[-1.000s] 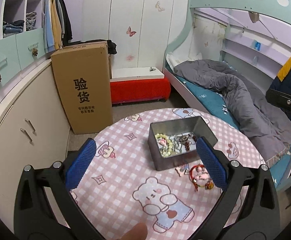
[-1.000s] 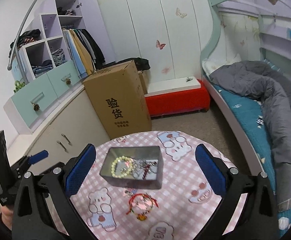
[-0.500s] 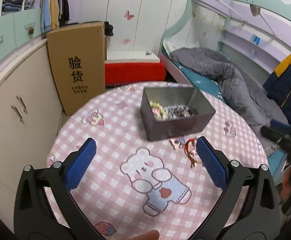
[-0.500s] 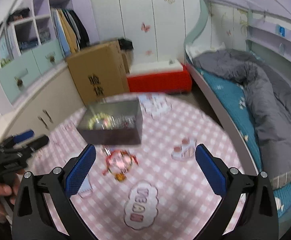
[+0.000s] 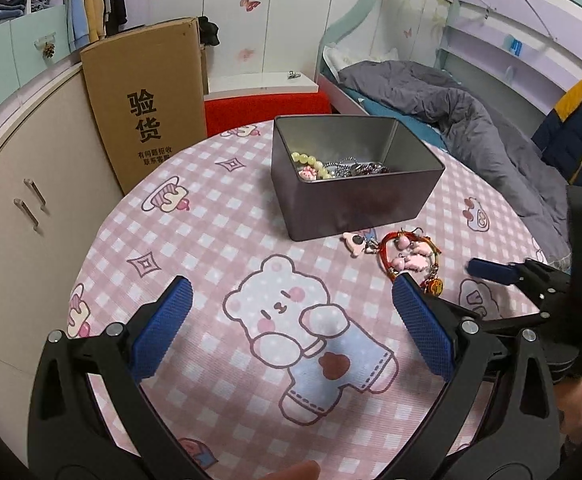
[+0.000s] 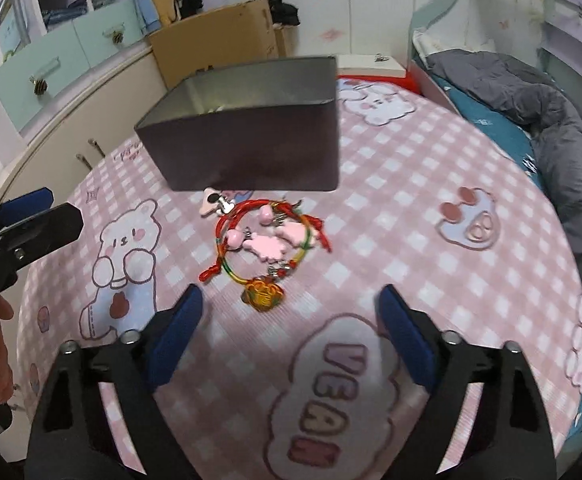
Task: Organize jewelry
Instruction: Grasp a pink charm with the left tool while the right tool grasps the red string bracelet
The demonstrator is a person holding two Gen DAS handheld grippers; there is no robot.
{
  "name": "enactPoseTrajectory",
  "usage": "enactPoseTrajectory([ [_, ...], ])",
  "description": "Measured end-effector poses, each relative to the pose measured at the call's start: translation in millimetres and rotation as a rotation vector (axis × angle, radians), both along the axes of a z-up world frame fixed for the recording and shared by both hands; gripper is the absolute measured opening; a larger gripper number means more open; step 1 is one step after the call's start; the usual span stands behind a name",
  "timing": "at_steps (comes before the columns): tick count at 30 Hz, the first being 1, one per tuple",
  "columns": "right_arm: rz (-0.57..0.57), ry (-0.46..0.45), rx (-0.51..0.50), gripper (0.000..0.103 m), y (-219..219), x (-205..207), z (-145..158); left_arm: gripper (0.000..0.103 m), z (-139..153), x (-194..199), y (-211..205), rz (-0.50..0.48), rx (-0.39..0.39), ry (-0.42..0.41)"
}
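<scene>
A round table [image 5: 211, 240] covered in a pink checked cloth printed with cartoon bears held a dark metal tin [image 5: 355, 200], open at the top, with a pale bead bracelet [image 5: 311, 162] and a tangle of silvery chains [image 5: 351, 168] lying inside it. Just in front of the tin, on the cloth, lay a red cord bracelet [image 6: 271, 236] strung with pink charms and a gold pendant [image 6: 263, 294], with a small pink-and-white charm [image 6: 213, 202] beside it, close to the tin's near wall. The left gripper [image 5: 291, 320] hovered over the bear print with its blue-padded jaws spread wide and nothing between them. The right gripper [image 6: 291, 324] hung just short of the red bracelet, its jaws likewise wide apart and empty, the gold pendant lying a little ahead of its left fingertip. A tall cardboard box [image 5: 147, 104] stood beyond the table against the cabinets, and a bed with a grey duvet [image 5: 451, 108] filled the right side of the room.
</scene>
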State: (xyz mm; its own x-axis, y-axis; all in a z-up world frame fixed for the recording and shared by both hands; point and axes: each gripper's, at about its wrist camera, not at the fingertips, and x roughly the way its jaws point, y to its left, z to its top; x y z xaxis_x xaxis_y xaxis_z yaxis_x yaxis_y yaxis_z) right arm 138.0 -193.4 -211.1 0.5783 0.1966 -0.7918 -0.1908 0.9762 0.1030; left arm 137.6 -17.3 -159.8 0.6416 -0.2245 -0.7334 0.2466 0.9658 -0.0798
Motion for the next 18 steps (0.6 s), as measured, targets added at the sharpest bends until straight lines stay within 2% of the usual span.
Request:
enactPoseTrajectory([
  [2,0.018,-0.022,-0.022,0.068,6,0,0,0.098,-2,2,0,0.0,0.003,0.003],
  [3,0.02,-0.031,-0.038,0.055,8,0,0,0.098,-3,3,-1,0.0,0.008,0.004],
  [4,0.024,-0.04,-0.051,0.036,9,-1,0,0.098,-4,4,-2,0.0,0.011,0.006],
  [6,0.031,-0.037,-0.04,0.017,6,-1,0,0.098,-6,7,-5,-0.004,0.019,0.007],
  [9,0.035,-0.039,-0.007,0.017,-3,-8,3,0.098,-11,12,-11,-0.012,0.035,0.011],
  [18,-0.035,-0.089,0.201,0.017,-49,-31,33,0.098,-25,23,-36,-0.058,0.073,0.028],
])
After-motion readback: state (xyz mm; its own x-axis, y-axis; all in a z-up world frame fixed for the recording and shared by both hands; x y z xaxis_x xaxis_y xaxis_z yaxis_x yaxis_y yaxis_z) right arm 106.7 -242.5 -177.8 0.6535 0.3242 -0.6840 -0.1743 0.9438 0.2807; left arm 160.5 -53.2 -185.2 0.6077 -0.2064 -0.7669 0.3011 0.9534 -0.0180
